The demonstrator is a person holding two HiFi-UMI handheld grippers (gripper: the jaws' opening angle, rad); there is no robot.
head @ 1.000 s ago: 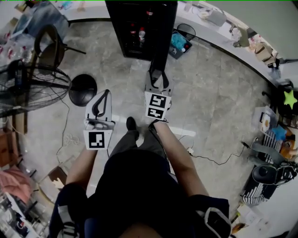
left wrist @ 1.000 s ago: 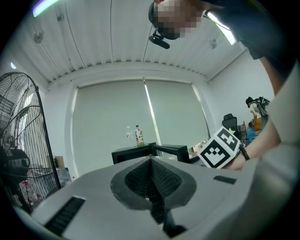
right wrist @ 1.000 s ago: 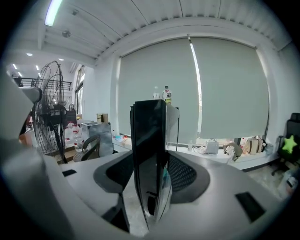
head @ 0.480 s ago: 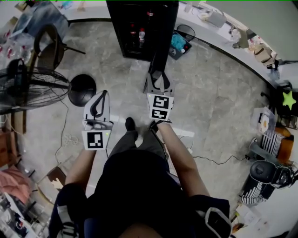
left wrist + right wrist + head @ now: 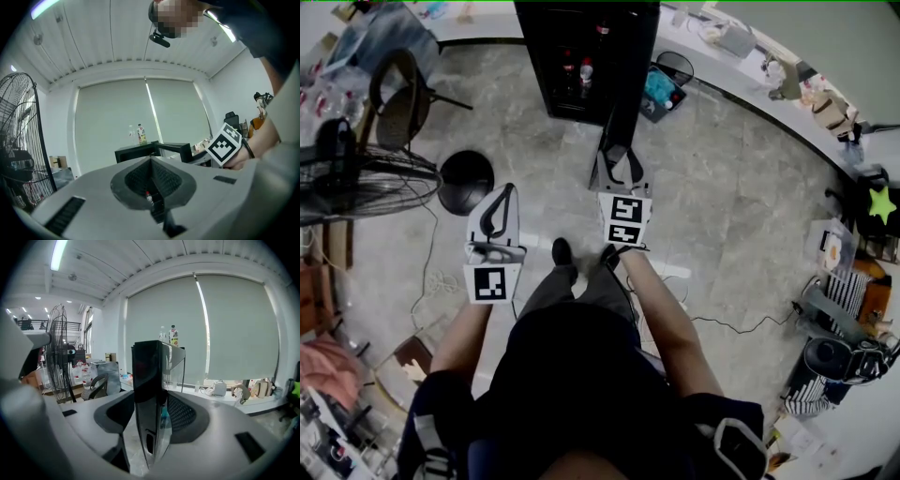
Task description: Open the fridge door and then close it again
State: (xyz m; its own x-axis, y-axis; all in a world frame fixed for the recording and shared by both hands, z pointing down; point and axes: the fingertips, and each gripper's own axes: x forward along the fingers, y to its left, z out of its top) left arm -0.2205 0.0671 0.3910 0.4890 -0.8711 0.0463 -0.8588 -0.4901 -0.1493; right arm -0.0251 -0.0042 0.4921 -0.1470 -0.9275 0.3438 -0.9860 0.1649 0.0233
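Note:
A black fridge (image 5: 581, 56) with bottles inside stands at the top centre of the head view, and its door (image 5: 623, 103) swings out toward me. My right gripper (image 5: 617, 152) reaches to the door's free edge. In the right gripper view the dark door edge (image 5: 147, 376) stands upright between the jaws of the right gripper (image 5: 151, 401), and both pads rest against it. My left gripper (image 5: 507, 192) hovers over the floor to the left, apart from the fridge. The left gripper (image 5: 151, 161) is shut with nothing in it, and the fridge (image 5: 140, 151) shows beyond it.
A large standing fan (image 5: 356, 178) and its round black base (image 5: 466, 180) are on the left. A chair (image 5: 398, 89) stands behind them. A curved counter (image 5: 769, 84) with clutter runs along the right. A basket (image 5: 661, 89) sits by the fridge, and a cable (image 5: 722, 323) lies on the floor.

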